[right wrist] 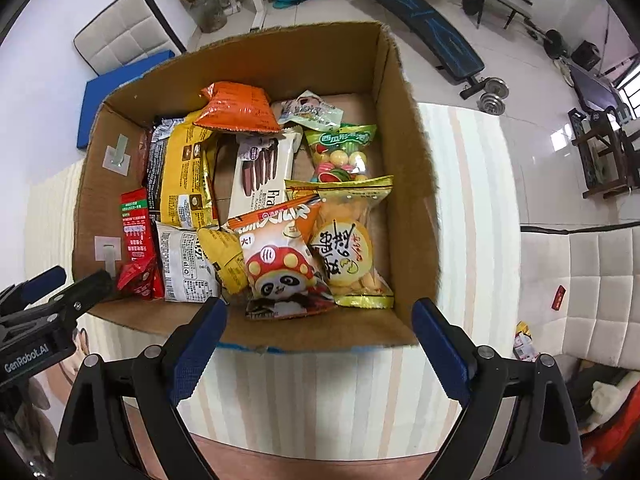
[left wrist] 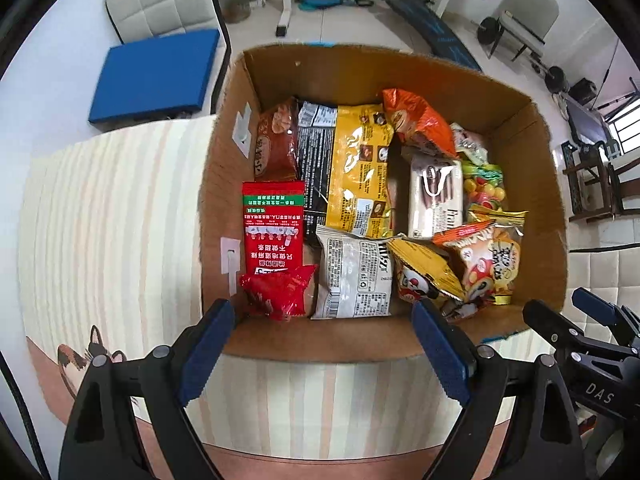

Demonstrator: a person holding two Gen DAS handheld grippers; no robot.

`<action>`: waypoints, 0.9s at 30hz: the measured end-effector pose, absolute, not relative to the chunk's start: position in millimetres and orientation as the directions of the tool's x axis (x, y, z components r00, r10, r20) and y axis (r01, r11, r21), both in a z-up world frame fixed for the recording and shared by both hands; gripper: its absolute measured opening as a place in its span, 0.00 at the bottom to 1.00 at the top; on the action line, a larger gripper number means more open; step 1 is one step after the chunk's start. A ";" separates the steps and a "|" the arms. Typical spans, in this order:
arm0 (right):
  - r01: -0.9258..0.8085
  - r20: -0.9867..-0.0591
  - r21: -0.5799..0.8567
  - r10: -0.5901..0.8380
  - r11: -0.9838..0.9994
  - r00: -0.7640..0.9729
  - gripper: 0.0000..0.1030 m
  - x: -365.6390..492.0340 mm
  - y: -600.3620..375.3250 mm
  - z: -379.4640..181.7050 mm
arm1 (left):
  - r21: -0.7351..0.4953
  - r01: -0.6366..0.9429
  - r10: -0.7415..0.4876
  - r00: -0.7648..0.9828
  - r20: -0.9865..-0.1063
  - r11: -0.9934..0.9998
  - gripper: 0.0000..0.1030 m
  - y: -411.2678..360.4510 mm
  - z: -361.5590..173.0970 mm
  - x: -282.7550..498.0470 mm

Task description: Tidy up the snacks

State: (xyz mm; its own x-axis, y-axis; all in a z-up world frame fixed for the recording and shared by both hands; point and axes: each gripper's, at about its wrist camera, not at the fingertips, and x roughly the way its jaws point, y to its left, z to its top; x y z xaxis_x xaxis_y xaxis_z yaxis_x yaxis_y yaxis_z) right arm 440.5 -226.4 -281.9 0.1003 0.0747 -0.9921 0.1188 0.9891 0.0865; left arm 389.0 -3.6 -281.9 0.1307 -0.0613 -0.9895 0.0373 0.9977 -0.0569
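Note:
An open cardboard box (left wrist: 532,216) (right wrist: 408,208) stands on the striped table and holds several snack packs. Among them are a red pack (left wrist: 272,232) (right wrist: 134,232), a yellow bag (left wrist: 358,168) (right wrist: 184,176), an orange bag (left wrist: 416,120) (right wrist: 236,108), a white wafer pack (left wrist: 436,196) (right wrist: 260,176), a panda bag (right wrist: 280,268) and a candy bag (right wrist: 344,152). My left gripper (left wrist: 324,344) is open and empty just before the box's near wall. My right gripper (right wrist: 320,340) is open and empty at the near wall too. The right gripper's fingers (left wrist: 560,328) show in the left view, and the left's fingers (right wrist: 80,288) in the right view.
The striped tablecloth (left wrist: 112,208) (right wrist: 472,200) spreads on both sides of the box. A blue pad (left wrist: 152,76) and a white chair (left wrist: 160,0) lie behind. Exercise equipment (right wrist: 424,12) stands on the floor. A white cushioned seat (right wrist: 576,292) is at the right.

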 end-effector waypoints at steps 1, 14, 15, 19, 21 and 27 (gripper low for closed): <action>0.122 -0.991 0.086 0.072 0.989 0.110 0.93 437.0 -227.4 -278.4 | -0.051 0.037 -0.056 0.152 -0.987 0.998 0.88 -4.2 -276.1 383.1; 0.116 -0.957 0.102 0.066 0.988 0.283 0.93 362.1 -227.6 -204.1 | -0.071 0.042 -0.081 0.333 -0.939 0.997 0.88 -4.2 -209.3 313.3; 0.116 -0.952 0.105 0.066 0.988 0.298 0.93 353.8 -227.6 -196.6 | -0.074 0.042 -0.084 0.346 -0.934 0.996 0.88 -3.9 -203.1 306.4; 0.109 -0.933 0.109 0.063 0.988 0.354 0.93 318.9 -228.2 -167.4 | -0.077 0.046 -0.089 0.401 -0.912 0.996 0.88 -2.7 -176.1 275.0; 0.110 -0.925 0.112 0.063 0.988 0.376 0.93 301.8 -229.1 -154.5 | -0.083 0.048 -0.095 0.421 -0.902 0.995 0.88 -1.8 -166.7 260.7; 0.112 -0.897 0.104 0.045 0.988 0.439 0.93 251.0 -229.0 -116.9 | -0.055 0.077 -0.085 0.489 -0.868 0.996 0.88 -5.8 -136.0 211.6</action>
